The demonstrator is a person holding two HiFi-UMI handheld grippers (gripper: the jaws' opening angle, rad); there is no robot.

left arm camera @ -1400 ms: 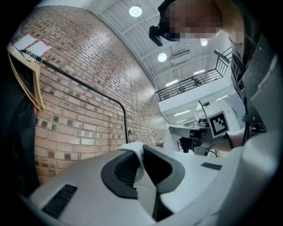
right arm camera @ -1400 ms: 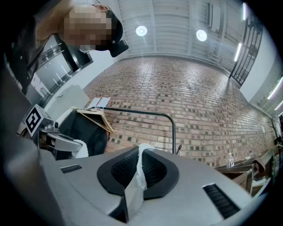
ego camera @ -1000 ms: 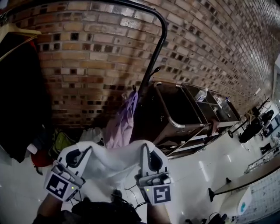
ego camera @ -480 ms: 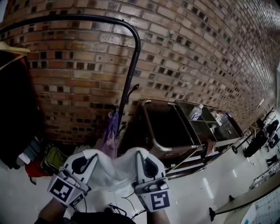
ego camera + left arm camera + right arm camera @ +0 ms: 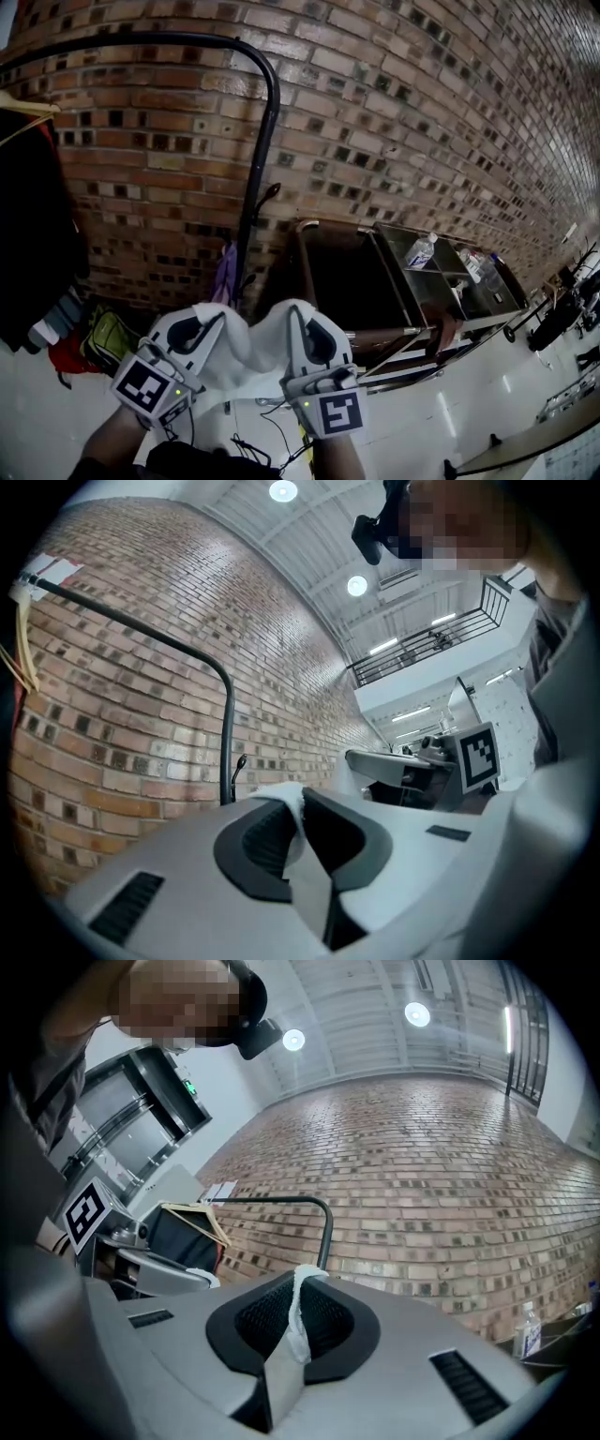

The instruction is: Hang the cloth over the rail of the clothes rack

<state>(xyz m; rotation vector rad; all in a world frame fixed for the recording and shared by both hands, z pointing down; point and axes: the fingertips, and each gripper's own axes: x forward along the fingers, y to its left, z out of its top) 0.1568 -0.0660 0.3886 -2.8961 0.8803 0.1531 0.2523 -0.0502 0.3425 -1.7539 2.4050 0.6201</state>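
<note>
A: Two grippers, left gripper (image 5: 199, 330) and right gripper (image 5: 309, 336), each pinch an edge of the cloth (image 5: 251, 349), slung between them.
B: Hung yet?
A: No. The rail (image 5: 141, 39) is well above; lifting and draping are left, I'd judge.

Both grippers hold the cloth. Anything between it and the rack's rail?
Nothing visible. The cloth, shut in the left gripper and right gripper, sits below the black rail, only brick wall behind the gap. Dark clothes fill the rail's far left; the stretch near its bend is bare.
</note>
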